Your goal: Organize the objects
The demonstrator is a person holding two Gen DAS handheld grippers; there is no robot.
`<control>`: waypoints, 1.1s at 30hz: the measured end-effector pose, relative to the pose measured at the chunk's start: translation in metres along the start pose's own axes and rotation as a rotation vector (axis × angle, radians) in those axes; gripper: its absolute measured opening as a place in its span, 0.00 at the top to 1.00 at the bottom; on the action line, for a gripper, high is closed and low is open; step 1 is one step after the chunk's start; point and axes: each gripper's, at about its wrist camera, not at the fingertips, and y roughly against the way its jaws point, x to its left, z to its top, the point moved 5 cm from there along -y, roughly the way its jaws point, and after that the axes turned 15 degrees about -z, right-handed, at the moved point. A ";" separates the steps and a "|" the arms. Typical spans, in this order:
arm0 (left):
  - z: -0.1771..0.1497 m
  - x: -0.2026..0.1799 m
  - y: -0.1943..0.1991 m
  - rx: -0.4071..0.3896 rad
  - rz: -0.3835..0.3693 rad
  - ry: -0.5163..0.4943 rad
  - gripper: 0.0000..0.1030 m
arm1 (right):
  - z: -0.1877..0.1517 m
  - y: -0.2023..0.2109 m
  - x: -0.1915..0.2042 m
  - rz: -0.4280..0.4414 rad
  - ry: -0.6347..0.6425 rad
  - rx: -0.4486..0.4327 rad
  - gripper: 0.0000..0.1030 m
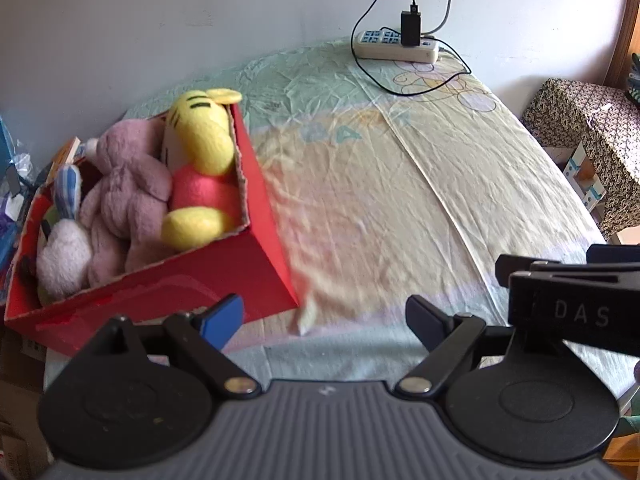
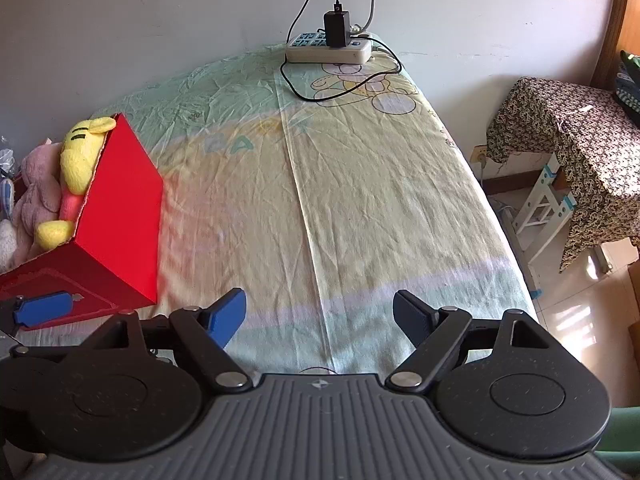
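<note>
Both your claws hang wide and hold nothing: the left claw (image 1: 324, 320) by the red box (image 1: 224, 280), the right claw (image 2: 320, 316) over bare bed (image 2: 360, 200). The soft toys, yellow bear (image 1: 200, 160) and pink bunny (image 1: 128, 184), already sit in the box at the bed's left edge. The tidying looks nearly done; next, look for anything left out, since no loose toy shows.
</note>
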 end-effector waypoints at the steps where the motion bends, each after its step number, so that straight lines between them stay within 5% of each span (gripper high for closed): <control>1: 0.001 0.004 0.002 -0.006 -0.010 -0.004 0.15 | 0.001 0.003 0.003 0.002 -0.004 -0.004 0.19; 13: 0.009 0.054 0.036 -0.066 -0.025 -0.035 0.15 | 0.015 0.034 0.047 -0.038 -0.050 -0.086 0.19; 18: 0.012 0.081 0.057 -0.111 0.031 -0.037 0.15 | 0.021 0.044 0.067 -0.019 -0.053 -0.107 0.19; 33: 0.008 0.172 0.078 -0.116 0.123 0.123 0.15 | 0.045 0.076 0.146 0.061 0.054 -0.177 0.17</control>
